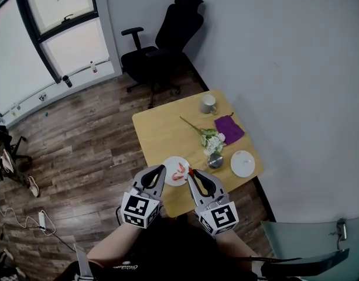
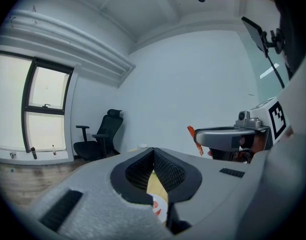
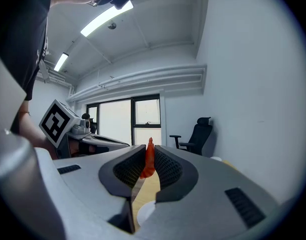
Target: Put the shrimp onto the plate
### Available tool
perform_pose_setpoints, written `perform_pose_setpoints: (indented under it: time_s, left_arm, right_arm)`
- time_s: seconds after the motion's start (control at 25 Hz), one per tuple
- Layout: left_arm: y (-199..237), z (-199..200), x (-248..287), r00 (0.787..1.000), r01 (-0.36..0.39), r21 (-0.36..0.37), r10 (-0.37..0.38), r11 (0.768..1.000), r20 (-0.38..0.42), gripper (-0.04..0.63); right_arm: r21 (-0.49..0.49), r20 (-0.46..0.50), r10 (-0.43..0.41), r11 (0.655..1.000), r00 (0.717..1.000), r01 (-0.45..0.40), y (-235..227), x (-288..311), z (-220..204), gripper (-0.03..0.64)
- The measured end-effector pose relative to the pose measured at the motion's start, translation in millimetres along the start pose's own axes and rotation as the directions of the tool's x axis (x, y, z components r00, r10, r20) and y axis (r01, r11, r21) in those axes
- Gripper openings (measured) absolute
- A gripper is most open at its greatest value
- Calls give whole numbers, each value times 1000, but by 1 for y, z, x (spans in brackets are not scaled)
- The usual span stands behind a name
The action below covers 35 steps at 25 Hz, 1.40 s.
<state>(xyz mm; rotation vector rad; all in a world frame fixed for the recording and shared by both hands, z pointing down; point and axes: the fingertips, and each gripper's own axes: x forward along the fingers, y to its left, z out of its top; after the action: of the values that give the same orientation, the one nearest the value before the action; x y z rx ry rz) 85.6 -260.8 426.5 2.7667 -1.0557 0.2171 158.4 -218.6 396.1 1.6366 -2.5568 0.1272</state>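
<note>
Orange shrimp stands pinched between the fingers of the right gripper, which are closed on it with only its thin body keeping them apart. The hold sits near the fingertips, probably so the piece can drop cleanly onto the plate. In the head view the held shrimp hangs at the plate's 3 o'clock rim, above the near end of the desk, and red pieces already lie on the plate. In the right gripper view the shrimp's long axis stands upright, across the length of the fingers, with the pointed end at 12 o'clock rising above them and the wider, curved end toward 6 o'clock. The left gripper holds nothing. Its fingers meet at the tips, and it waits at the plate's 9 o'clock side, seemingly just kept clear.
</note>
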Motion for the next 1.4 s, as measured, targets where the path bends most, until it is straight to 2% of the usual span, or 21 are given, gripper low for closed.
perform_pose_setpoints:
  time_s: [0.28,0.56,0.8,1.0,1.4]
  left_arm:
    - [14,-10,7,999,1,-2,-1,1000,-47,5]
    - [26,-27,17,996,-3,-32,0,999,-90,5]
    - [25,-61,25,988,8,-64,-18,998,-153,5]
    - [29,-77,29,984,3,-72,-16,997,-175,5]
    - [37,-91,30,980,-14,-101,-6,995,-199,5]
  right_arm:
    - [13,-23,3,1000,1000,-2,6,22,-5,54]
    - [49,-91,6,999,996,-2,4,38,-34,54]
    - [82,-159,30,996,987,-17,5,52,-68,54]
    - [98,-196,59,994,979,-40,7,60,-85,53]
    - [68,-321,114,993,940,-98,1,86,-136,54]
